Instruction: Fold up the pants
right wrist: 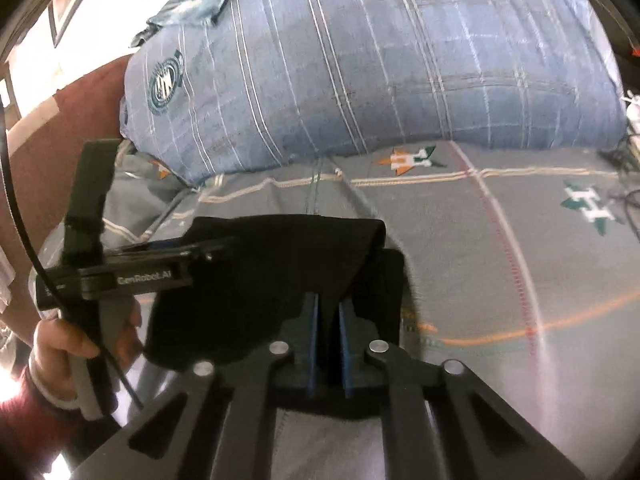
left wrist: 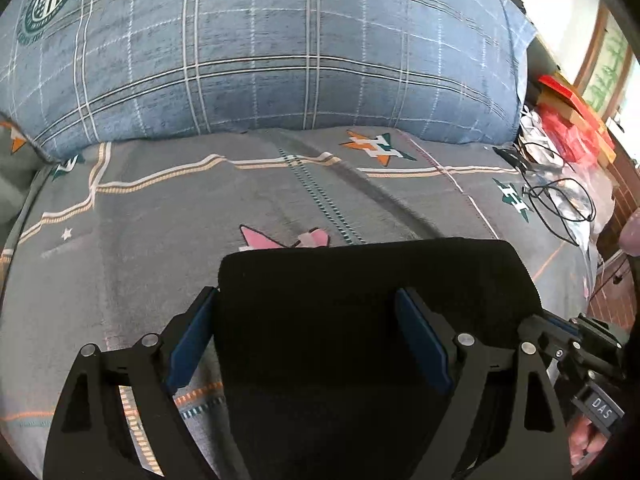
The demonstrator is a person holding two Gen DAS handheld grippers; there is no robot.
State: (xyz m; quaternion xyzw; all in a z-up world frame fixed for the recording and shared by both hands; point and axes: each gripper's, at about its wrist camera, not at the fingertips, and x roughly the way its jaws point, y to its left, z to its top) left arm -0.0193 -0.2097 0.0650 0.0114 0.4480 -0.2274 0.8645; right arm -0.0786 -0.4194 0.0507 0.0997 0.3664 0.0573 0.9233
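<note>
Black pants [left wrist: 360, 276] lie folded into a compact rectangle on the grey patterned bedsheet [left wrist: 160, 220]. My left gripper [left wrist: 306, 294] stands open over their left half: one blue pad [left wrist: 192, 340] hangs just outside the left edge, the other [left wrist: 424, 344] sits above the cloth. In the right wrist view the right gripper [right wrist: 329, 304] is shut on a raised fold of the pants [right wrist: 280, 248], pinched between its blue pads. The left gripper's body [right wrist: 140, 276] and the hand holding it [right wrist: 60, 344] show at the left there.
A big blue plaid pillow [left wrist: 300, 48] lies across the far side of the bed. Black cables [left wrist: 560, 204] and red and orange boxes [left wrist: 576, 116] clutter the right edge. A wooden bed frame [right wrist: 60, 120] is at the left.
</note>
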